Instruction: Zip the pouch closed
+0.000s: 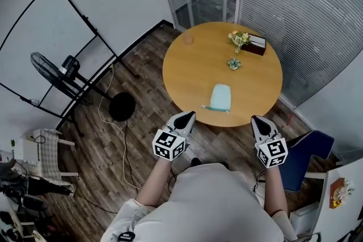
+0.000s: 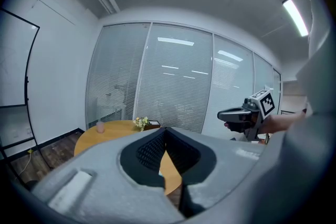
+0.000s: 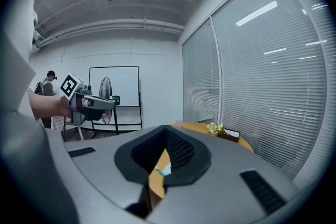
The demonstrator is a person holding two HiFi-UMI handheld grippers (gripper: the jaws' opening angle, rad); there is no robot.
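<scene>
Pouch (image 1: pixel 220 97) lies at 6 o'clock on the table (image 1: pixel 198 65), zip unreadable; left gripper (image 1: pixel 190 115) and right gripper (image 1: pixel 256 120) hover clenched, empty, short of it

A pale blue pouch (image 1: pixel 220 97) lies flat on the round wooden worktop (image 1: pixel 193 68), near its close edge. Farther back, flowers (image 1: pixel 240 38) stand beside a dark box (image 1: pixel 256 45). The left gripper (image 1: pixel 186 118) and the right gripper (image 1: pixel 258 123) hang near this edge, apart from the pouch.

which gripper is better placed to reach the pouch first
Probably left: the left gripper sits just short of the pouch, while the right gripper is farther off to the side. Both have shut, empty jaws.
</scene>
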